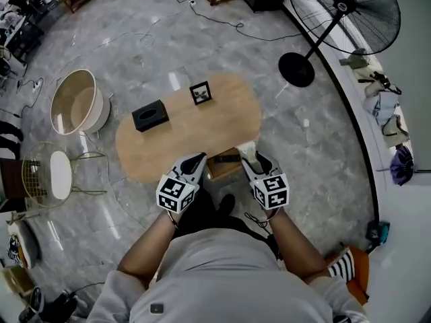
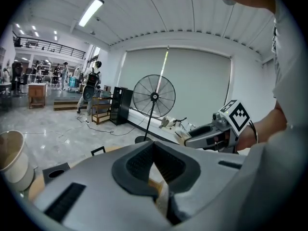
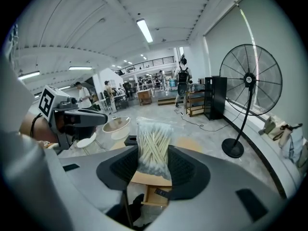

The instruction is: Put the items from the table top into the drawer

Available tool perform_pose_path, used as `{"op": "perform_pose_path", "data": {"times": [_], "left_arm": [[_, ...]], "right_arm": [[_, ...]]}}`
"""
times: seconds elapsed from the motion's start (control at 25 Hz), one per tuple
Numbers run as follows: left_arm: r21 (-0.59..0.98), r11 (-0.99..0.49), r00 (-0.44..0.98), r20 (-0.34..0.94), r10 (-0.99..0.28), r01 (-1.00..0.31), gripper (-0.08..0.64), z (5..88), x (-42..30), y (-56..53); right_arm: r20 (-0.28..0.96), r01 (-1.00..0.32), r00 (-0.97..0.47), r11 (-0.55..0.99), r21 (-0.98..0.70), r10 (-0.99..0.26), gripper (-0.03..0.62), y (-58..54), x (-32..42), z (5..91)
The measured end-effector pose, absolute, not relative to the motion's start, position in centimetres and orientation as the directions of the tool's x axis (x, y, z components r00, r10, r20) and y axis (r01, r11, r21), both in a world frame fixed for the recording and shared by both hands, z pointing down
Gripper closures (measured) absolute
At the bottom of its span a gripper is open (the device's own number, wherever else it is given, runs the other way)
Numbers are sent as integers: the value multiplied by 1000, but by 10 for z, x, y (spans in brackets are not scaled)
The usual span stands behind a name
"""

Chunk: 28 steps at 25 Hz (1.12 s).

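Note:
My right gripper (image 1: 250, 155) is shut on a clear bag of cotton swabs (image 3: 154, 146) that stands upright between its pads, over the near edge of the oval wooden table (image 1: 202, 130). Just below it the wooden drawer (image 1: 225, 167) is pulled open, with a small dark item inside. My left gripper (image 1: 197, 157) hangs beside the drawer's left side, its jaws together and nothing between them. On the table top lie a black box (image 1: 149, 116) and a small black frame (image 1: 200, 93). The left gripper view shows the right gripper (image 2: 211, 134) at its right.
A large standing fan (image 1: 343, 12) with a round base is at the far right of the table. A round white tub (image 1: 77, 103) and a wire stool (image 1: 54, 173) stand to the left. Cables run across the grey floor beyond the table.

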<state>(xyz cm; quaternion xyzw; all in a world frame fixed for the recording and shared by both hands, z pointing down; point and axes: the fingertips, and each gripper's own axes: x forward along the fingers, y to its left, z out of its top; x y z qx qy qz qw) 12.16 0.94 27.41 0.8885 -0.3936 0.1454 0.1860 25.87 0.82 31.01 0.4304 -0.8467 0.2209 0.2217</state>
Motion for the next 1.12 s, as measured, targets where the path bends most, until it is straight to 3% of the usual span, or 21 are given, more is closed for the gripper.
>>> {"op": "perform_pose_path", "data": {"times": [1.12], "left_arm": [[346, -586, 656, 591, -470, -732, 551, 541, 108, -31]], "right_arm": [[784, -861, -461, 424, -282, -415, 393, 4, 247, 595]]}}
